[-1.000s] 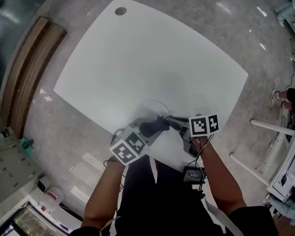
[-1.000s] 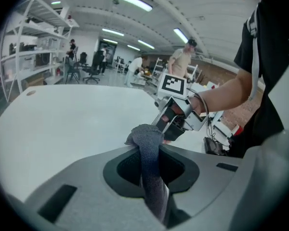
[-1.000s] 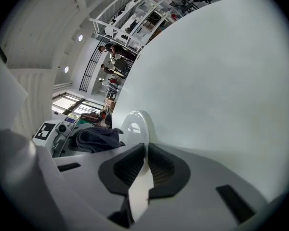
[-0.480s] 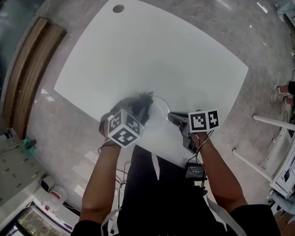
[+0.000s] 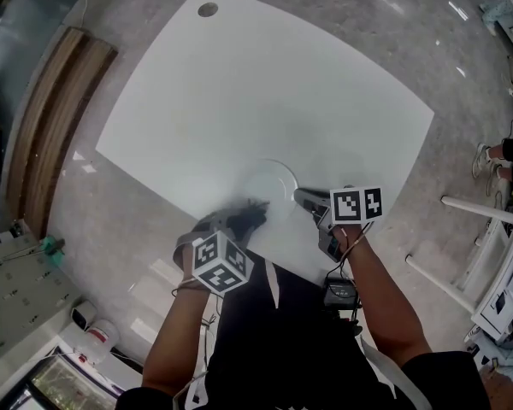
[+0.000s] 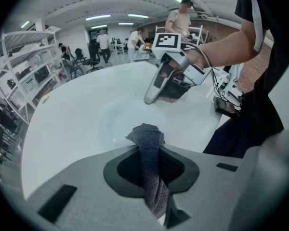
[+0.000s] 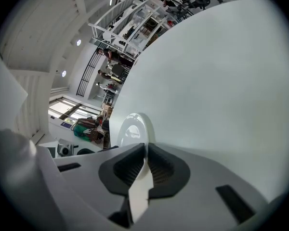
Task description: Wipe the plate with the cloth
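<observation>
White table (image 5: 265, 84) on glossy grey floor (image 5: 462, 67); wooden boards (image 5: 47, 118) left of it (two, side by side); white shelving (image 6: 21, 52) and strip lights (image 6: 101, 18) beyond it.

Bright, even overhead light; ceiling strip lights (image 6: 106, 18) show in left gripper view. Glare streaks on floor (image 5: 392, 8), soft sheen on table (image 5: 239, 101). Shadows faint. Gripper views: heavy fisheye, dark vignette at corners. Head view: cloth (image 5: 244, 214) smeared, prob. motion blur. Right gripper view: plate (image 7: 131, 129) nr blown out.
</observation>
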